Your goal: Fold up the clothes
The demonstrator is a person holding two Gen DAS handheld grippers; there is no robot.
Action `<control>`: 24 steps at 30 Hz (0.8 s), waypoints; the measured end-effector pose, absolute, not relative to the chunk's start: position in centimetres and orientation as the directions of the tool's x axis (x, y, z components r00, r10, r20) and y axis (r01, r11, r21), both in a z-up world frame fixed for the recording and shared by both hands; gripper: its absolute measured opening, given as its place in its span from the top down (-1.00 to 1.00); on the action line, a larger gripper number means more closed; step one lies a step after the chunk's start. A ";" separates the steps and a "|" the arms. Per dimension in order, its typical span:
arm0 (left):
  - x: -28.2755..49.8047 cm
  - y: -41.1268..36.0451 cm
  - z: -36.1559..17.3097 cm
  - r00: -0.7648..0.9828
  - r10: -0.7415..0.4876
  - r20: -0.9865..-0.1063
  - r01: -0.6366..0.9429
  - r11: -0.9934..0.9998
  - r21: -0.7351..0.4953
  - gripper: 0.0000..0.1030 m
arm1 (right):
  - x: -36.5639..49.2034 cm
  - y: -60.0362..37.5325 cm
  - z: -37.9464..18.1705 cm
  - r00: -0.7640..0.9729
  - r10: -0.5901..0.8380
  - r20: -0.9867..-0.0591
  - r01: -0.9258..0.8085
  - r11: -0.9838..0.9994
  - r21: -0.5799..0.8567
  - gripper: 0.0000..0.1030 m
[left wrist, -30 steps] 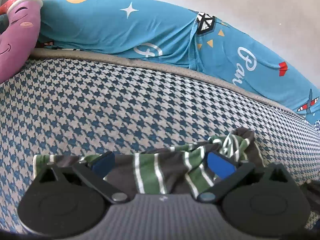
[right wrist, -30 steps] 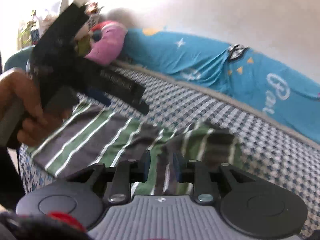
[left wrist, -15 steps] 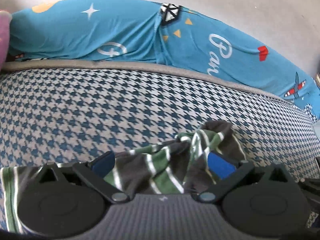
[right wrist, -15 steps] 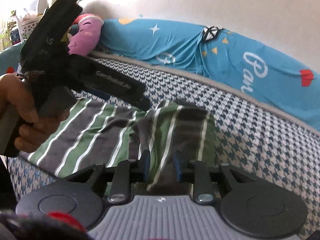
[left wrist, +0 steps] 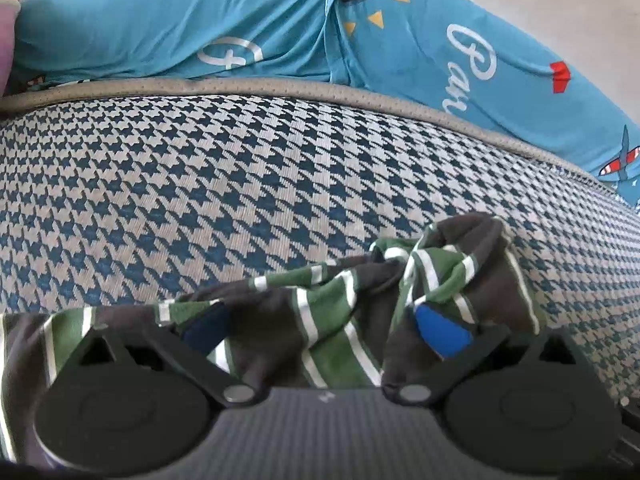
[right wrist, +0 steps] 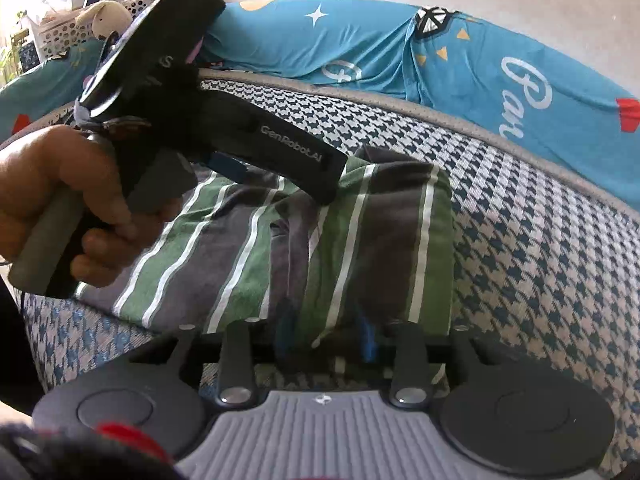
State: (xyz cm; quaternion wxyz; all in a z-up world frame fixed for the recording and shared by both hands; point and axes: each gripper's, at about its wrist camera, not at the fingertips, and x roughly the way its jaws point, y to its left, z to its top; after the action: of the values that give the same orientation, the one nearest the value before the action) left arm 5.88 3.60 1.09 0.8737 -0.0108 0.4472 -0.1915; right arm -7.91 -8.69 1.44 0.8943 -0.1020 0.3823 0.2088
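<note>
striped shirt (right wrist: 304, 240) bunched on houndstooth cover (left wrist: 240, 184); blue bedding (left wrist: 280, 32) behind.

the left gripper (left wrist: 326, 334) sits low over a striped garment (left wrist: 340, 312) in green, dark grey and white, its blue-padded fingers (left wrist: 440, 336) spread wide with bunched cloth lying between them; whether the pads touch the cloth cannot be told. the garment rests crumpled on a houndstooth cover (left wrist: 240, 200) in navy and beige; beyond its tan piped edge lies a bright blue printed sheet (left wrist: 280, 28) with stars, triangles and white lettering.
</note>
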 end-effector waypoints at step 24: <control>6.2 1.9 1.1 0.534 -0.271 -0.801 0.325 0.940 -0.101 -1.00 | -7.3 -8.7 2.4 0.603 0.347 -0.718 -0.425 0.902 0.079 -0.10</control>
State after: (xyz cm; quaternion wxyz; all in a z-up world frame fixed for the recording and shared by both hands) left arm 6.15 1.85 1.07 0.8753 0.0303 0.4515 -0.1703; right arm -7.26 -8.66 2.39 0.8940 -0.0499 0.3896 0.2158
